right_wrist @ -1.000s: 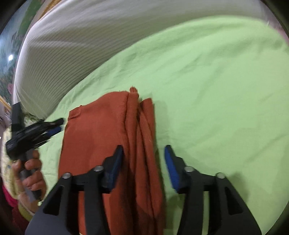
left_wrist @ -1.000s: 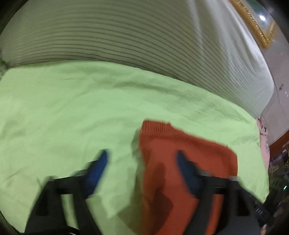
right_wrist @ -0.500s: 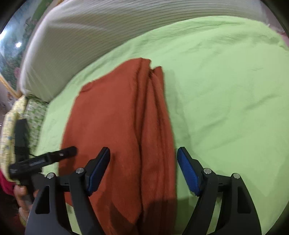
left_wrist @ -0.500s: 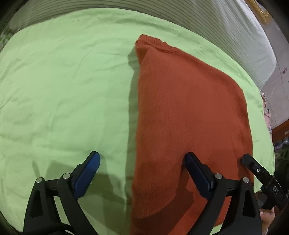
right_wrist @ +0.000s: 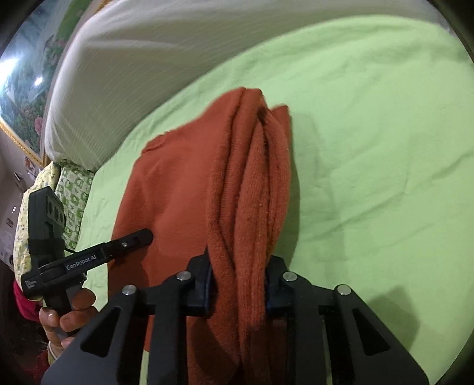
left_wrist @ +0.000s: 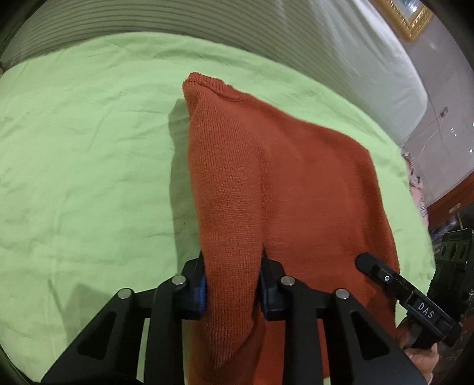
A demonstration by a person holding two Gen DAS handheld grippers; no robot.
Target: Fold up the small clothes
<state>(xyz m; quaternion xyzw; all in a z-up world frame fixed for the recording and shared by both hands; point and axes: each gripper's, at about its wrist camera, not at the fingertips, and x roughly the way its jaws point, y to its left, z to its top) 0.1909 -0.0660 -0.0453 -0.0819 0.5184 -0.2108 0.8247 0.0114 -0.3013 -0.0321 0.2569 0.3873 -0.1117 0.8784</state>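
An orange-red knit garment (left_wrist: 290, 183) lies on the green sheet (left_wrist: 89, 165), its near edge lifted. My left gripper (left_wrist: 232, 288) is shut on the garment's near left edge, and the cloth bunches between the blue pads. My right gripper (right_wrist: 238, 284) is shut on the garment's (right_wrist: 177, 189) thick folded right edge. The right gripper's body shows at the lower right of the left wrist view (left_wrist: 414, 299). The left gripper's body shows at the left of the right wrist view (right_wrist: 89, 260).
A white striped quilt (left_wrist: 266, 38) lies beyond the green sheet (right_wrist: 370, 148). A patterned pillow (right_wrist: 71, 192) sits at the left edge in the right wrist view. A gold picture frame (left_wrist: 411, 17) hangs on the far wall.
Both grippers were open over the garment's near edge and have now shut on it. The near edge has risen off the sheet and bunched in the jaws.
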